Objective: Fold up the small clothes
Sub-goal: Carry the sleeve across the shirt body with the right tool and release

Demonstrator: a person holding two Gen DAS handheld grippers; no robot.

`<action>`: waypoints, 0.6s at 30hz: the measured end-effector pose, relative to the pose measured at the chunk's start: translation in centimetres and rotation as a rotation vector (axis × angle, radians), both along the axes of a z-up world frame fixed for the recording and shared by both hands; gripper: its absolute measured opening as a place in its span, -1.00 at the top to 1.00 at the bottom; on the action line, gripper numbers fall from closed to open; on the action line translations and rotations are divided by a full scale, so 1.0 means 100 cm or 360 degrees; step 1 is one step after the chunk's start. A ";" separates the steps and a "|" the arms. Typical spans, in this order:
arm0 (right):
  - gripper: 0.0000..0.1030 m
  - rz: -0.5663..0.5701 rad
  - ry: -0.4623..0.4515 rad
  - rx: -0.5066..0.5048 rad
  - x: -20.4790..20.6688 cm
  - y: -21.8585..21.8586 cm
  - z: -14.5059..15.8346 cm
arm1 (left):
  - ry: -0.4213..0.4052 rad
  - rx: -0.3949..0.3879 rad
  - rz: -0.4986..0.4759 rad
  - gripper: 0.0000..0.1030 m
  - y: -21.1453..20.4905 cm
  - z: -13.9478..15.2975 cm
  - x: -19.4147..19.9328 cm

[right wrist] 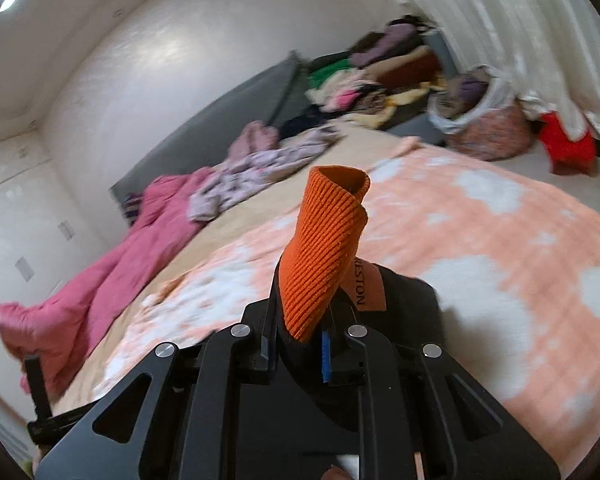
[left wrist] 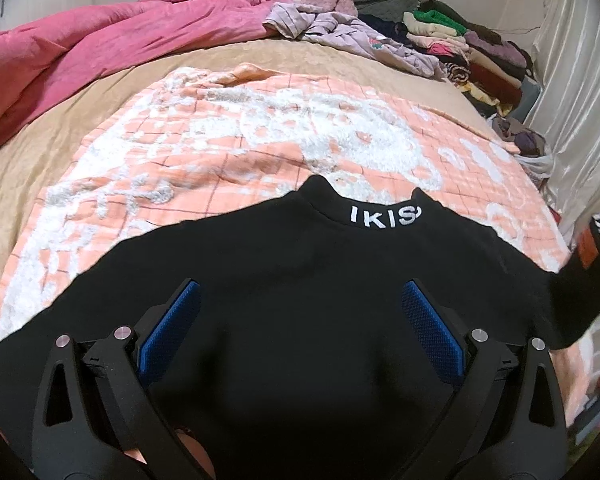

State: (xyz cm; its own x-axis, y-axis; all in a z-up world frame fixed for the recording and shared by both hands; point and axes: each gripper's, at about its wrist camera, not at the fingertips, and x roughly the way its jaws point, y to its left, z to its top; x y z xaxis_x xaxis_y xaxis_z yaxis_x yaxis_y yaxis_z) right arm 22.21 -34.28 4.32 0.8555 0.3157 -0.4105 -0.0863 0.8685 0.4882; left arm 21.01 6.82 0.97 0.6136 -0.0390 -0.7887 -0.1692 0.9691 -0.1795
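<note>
Currently at an early stage of the fold, judging by the lie of the garment. Black sweater [left wrist: 300, 280] spread back-up on the peach-and-white blanket [left wrist: 228, 152] over the bed [left wrist: 60, 132], collar with white lettering [left wrist: 384, 216] pointing away from the left wrist camera, body flat and unfolded. Left tongs [left wrist: 300, 320] released, blue pads [left wrist: 172, 320] set wide apart and hovering over the middle of the body, gripping nothing; contact with the cloth not determinable. Right tongs [right wrist: 300, 344] clenched on the sleeve end, orange ribbed cuff [right wrist: 324, 256] standing up out of the closed jaws, black sleeve cloth and an orange label just behind it. Same sleeve visible at the right edge of the left wrist view [left wrist: 596, 240], lifted clear of the blanket. Right wrist view blurred; no finer detail readable. Assessed as done: garment laid out and one sleeve taken up. Assessed as outstanding: that sleeve to be laid across the body, the opposite sleeve [left wrist: 4, 360], at the lower left, likewise, then the body doubled over. Unsorted clothes heaped at the far side of the bed [left wrist: 340, 28] and stacked beyond [left wrist: 460, 40]; further items likely awaiting the same treatment.
</note>
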 end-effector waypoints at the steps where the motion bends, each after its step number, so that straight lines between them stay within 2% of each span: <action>1: 0.73 0.0044 -0.0004 -0.0006 0.003 0.012 0.003 | 0.0002 -0.0010 0.0002 -0.83 0.003 0.001 -0.001; 8: 0.73 0.0342 -0.0029 -0.0124 0.005 0.107 0.015 | -0.0013 -0.0137 0.0026 -0.83 0.037 0.008 -0.010; 17: 0.73 0.0548 0.0069 -0.0216 -0.003 0.197 -0.004 | -0.0039 -0.0229 0.0043 -0.83 0.068 0.010 -0.028; 18: 0.68 0.0563 0.0078 -0.0226 -0.002 0.201 -0.006 | -0.0038 -0.0236 0.0045 -0.83 0.071 0.010 -0.029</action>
State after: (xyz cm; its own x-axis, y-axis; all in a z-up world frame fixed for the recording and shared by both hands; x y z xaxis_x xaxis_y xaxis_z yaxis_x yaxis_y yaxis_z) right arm 22.01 -14.22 3.69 0.6819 0.5251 -0.5093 -0.3723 0.8484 0.3762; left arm 18.15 13.88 1.97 0.6344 -0.1363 -0.7609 -0.1901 0.9266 -0.3245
